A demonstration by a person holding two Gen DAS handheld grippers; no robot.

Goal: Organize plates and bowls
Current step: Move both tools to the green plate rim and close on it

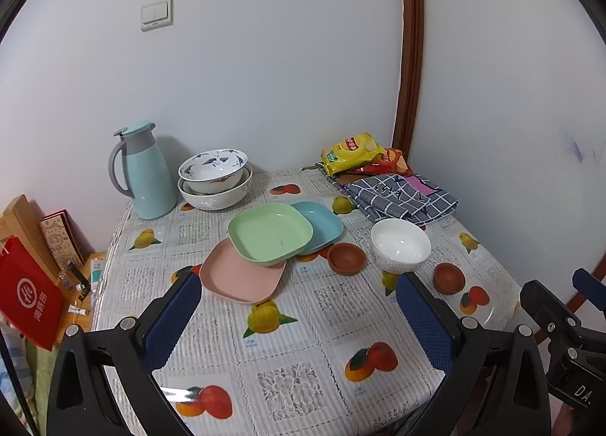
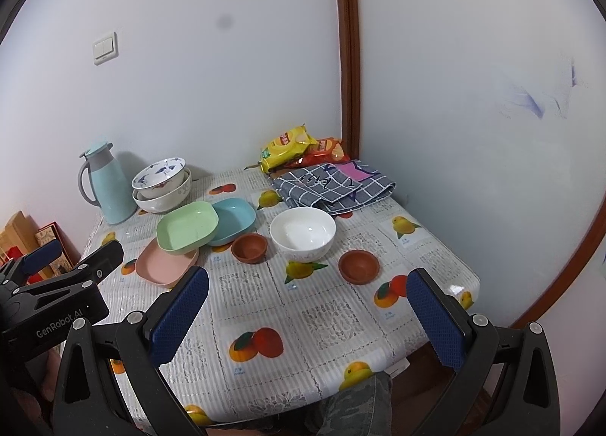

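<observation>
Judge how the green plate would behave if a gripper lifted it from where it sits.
The green plate looks like matte plastic, so probably light and stiff. It rests tilted across the pink plate and blue plate, so a push may slide or rock it. Its raised rim likely gives the fingers a fair grip.

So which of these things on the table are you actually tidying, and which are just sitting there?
Part of the job:
green plate
blue plate
pink plate
white bowl
two brown bowls
stacked patterned bowls

Just lying about:
thermos jug
snack bags
checked cloth
</observation>
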